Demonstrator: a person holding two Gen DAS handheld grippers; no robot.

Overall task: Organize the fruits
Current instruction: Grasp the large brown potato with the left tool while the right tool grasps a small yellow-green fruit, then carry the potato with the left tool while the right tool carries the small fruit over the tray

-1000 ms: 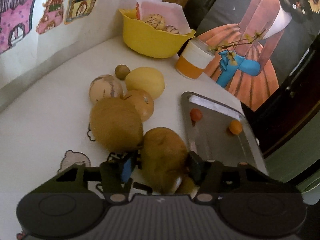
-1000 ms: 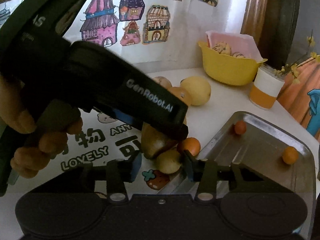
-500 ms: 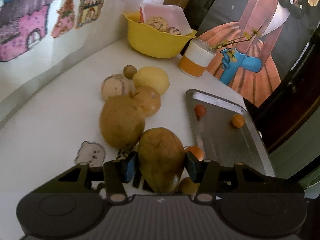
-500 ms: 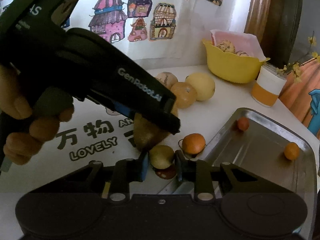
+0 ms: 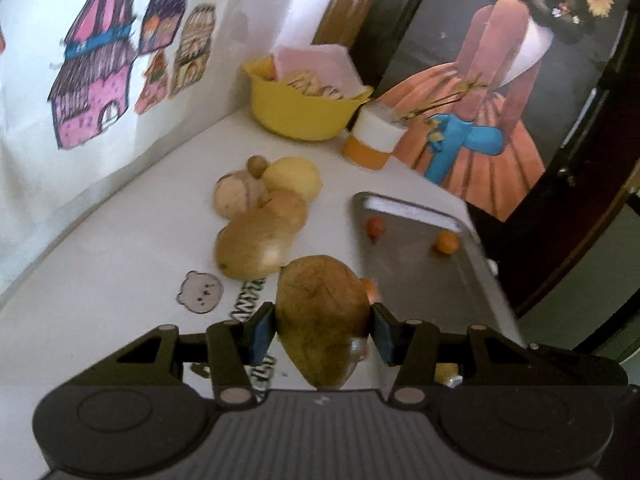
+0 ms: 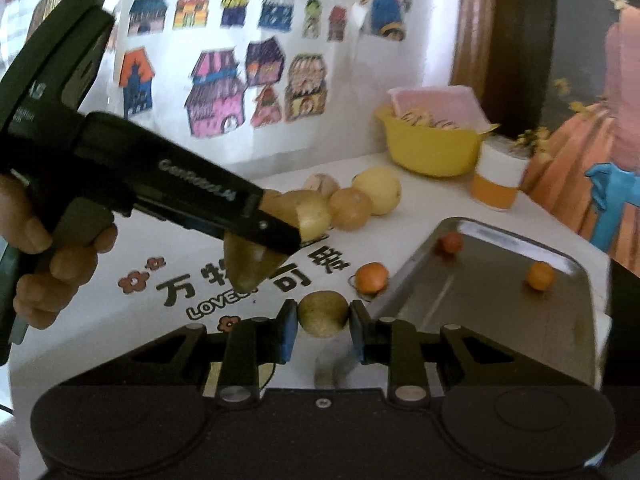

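Note:
My left gripper (image 5: 322, 332) is shut on a large brown fruit (image 5: 320, 316), held above the white table beside the metal tray (image 5: 416, 284). The right wrist view shows that same left gripper (image 6: 276, 236) with the large brown fruit (image 6: 252, 264) hanging clear of the table. My right gripper (image 6: 323, 322) is shut on a small round greenish-brown fruit (image 6: 323, 314) just left of the tray (image 6: 480, 304). Two small orange fruits (image 5: 376, 226) (image 5: 447, 242) lie in the tray. Another small orange fruit (image 6: 372, 277) sits on the table by the tray's edge.
A cluster of fruit lies behind: a brown one (image 5: 256, 244), an orange-brown one (image 5: 288, 208), a yellow one (image 5: 294, 178), a pale striped one (image 5: 236, 198). A yellow bowl (image 5: 296, 112) and an orange-and-white cup (image 5: 374, 140) stand at the back. A person's hand (image 6: 52, 264) holds the left gripper.
Both grippers closed on their fruits and rose from the table: the left with the large brown fruit, the right with the small round one. Both views have pulled back and up.

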